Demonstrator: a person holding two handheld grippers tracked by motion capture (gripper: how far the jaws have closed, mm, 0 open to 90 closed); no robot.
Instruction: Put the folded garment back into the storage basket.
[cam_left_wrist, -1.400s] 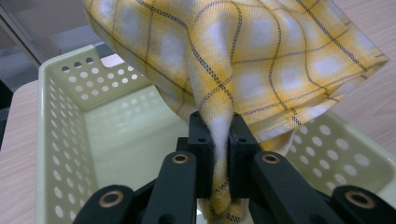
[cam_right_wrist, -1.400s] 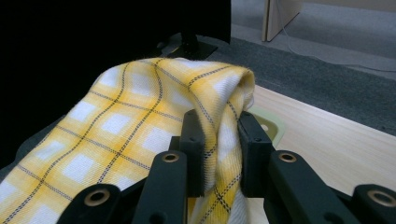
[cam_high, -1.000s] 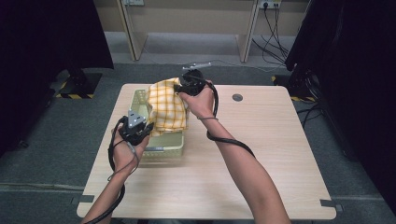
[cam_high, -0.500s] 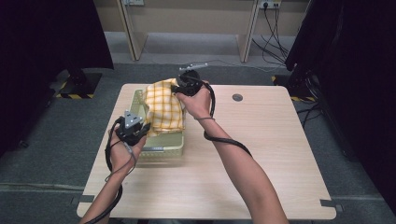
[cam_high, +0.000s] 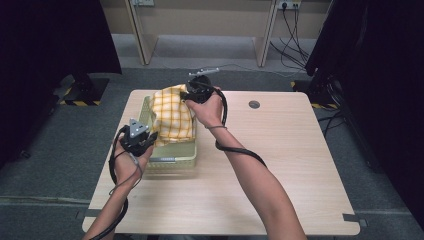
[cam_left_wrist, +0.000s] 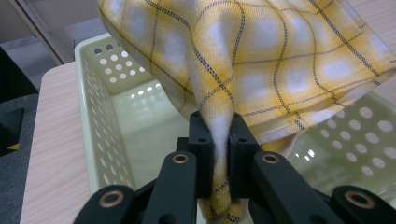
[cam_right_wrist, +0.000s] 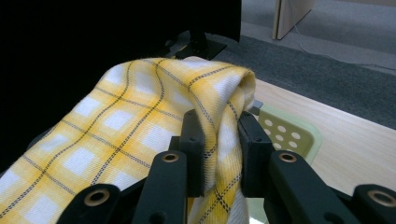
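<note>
While cloth (cam_high: 172, 117) hangs stretched over basket (cam_high: 172, 161), long axis runs lower left to upper centre of frame. Left gripper (cam_high: 138, 140) pinches near corner, right gripper (cam_high: 197, 90) pinches far corner, higher. Basket directly below, left-centre of frame. Wooden table (cam_high: 280, 165); grey carpet (cam_high: 65, 145) around.

Cloth (cam_high: 172, 117) yellow-white check, thin dark lines; basket (cam_high: 172, 160) pale green; table (cam_high: 280, 165) light wood
</note>
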